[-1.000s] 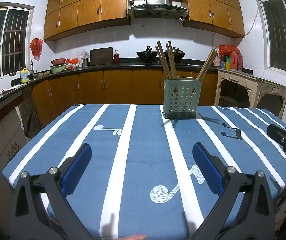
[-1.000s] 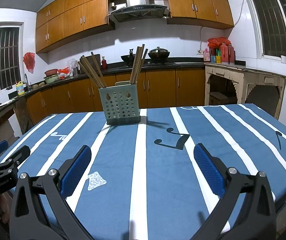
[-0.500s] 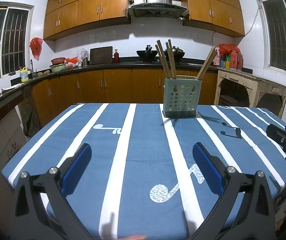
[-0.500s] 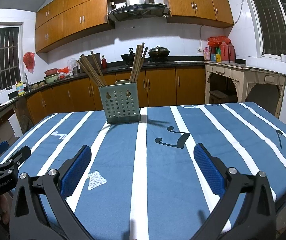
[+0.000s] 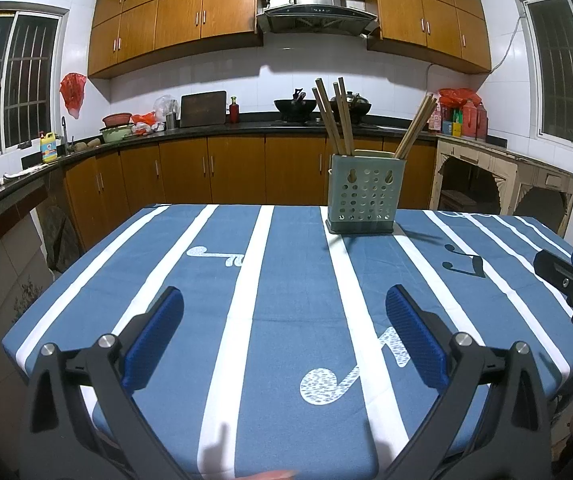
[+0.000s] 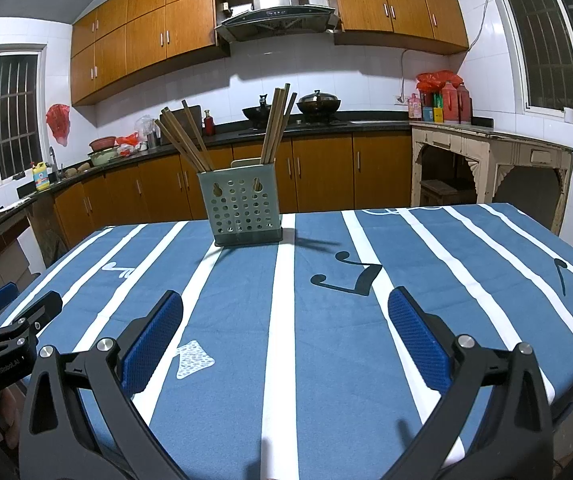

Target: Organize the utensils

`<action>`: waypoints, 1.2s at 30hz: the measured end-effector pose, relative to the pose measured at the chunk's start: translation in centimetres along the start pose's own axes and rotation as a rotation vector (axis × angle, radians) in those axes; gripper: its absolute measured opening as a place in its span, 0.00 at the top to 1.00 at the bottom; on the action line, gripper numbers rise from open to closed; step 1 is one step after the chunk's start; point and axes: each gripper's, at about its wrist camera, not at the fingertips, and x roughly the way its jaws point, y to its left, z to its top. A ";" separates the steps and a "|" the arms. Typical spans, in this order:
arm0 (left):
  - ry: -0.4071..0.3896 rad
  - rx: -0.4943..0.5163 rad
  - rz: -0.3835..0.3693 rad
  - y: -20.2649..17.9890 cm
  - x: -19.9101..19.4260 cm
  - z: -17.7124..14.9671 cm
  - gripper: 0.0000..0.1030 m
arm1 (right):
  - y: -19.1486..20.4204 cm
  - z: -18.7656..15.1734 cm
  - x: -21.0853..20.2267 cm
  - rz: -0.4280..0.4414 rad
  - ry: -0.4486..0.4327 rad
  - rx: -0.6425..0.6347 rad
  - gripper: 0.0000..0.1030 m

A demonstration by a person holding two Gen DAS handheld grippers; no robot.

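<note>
The chopsticks (image 5: 332, 114) stand in two bunches in the holder (image 5: 364, 194), one leaning left and one right, tips splayed above the rim. The holder sits upright at the far end of the table (image 5: 286, 280), well apart from both tools. The table shows nothing loose on its striped cloth. The left gripper (image 5: 284, 328) hovers over the near edge with its jaws spread wide and nothing between them; the right gripper (image 6: 286, 328) does the same beside it. Risk lies mainly in the reach: the holder looks light and tall, so a nudge on the leaning sticks could likely tip it. The sticks are thin and bunched, so wide jaws closing may catch several or let one slip.
</note>
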 end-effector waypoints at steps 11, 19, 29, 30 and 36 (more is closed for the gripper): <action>0.001 0.000 0.000 0.1 0.0 0.1 0.04 | 0.0 0.2 0.1 0.000 0.001 0.002 0.02; 0.003 0.002 -0.003 0.0 0.0 -0.1 0.04 | -0.1 0.4 0.1 0.000 0.002 0.002 0.02; 0.005 0.001 -0.002 0.0 0.0 0.0 0.04 | 0.1 0.2 0.0 -0.001 0.004 0.002 0.02; 0.005 0.001 -0.002 0.0 0.0 0.0 0.04 | 0.0 0.3 0.0 -0.001 0.003 0.002 0.02; 0.006 0.001 -0.003 0.0 0.0 0.1 0.04 | 0.0 0.3 0.0 0.000 0.004 0.003 0.02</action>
